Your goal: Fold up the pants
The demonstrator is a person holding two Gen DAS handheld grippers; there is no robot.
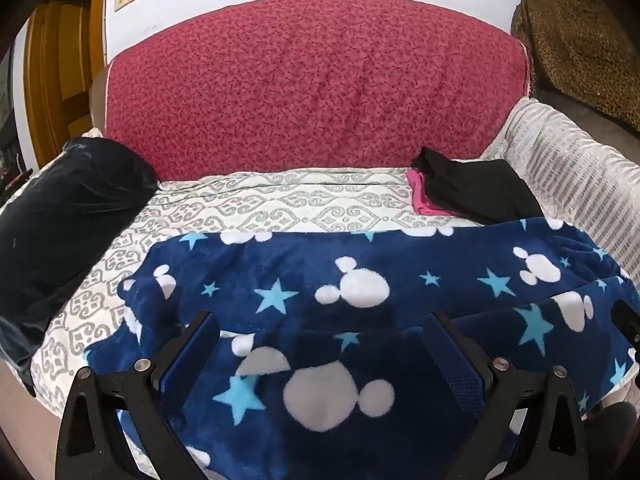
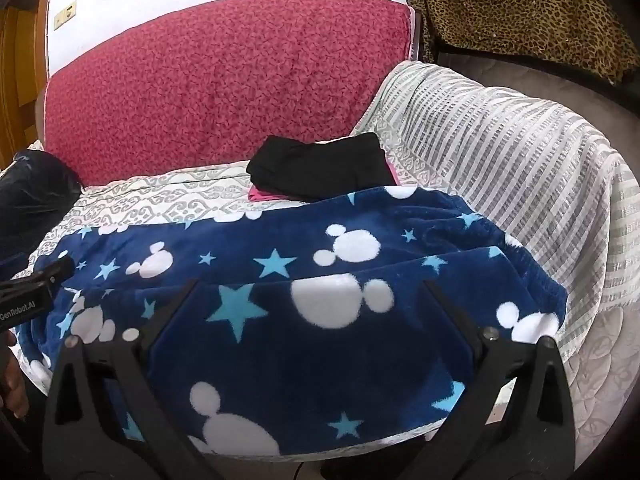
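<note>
Fingers of left gripper [image 1: 320, 328] spread wide at lower frame, navy star-and-mouse fleece pants [image 1: 360, 320] lying between and beneath them, right gripper [image 2: 312, 292] likewise parted over pants across frame centre, folded black garment [image 2: 320, 172] behind

1. We see the pants [image 1: 360, 300], dark navy fleece with white mouse-head shapes and light blue stars.
2. We see the seat cover [image 1: 248, 204], white with a grey ornamental pattern.
3. The backrest cover [image 1: 312, 92] is red-pink with a small darker leaf-like print.
4. At the back right corner of the seat we see a black garment [image 2: 324, 168] on a pink one [image 2: 264, 194].
5. The armrest cover [image 2: 500, 148] is white with grey stripes.
6. The cushion [image 1: 64, 208] is very dark blue.
7. The cloth [image 2: 528, 12] behind is leopard print, brown with black spots.
</note>
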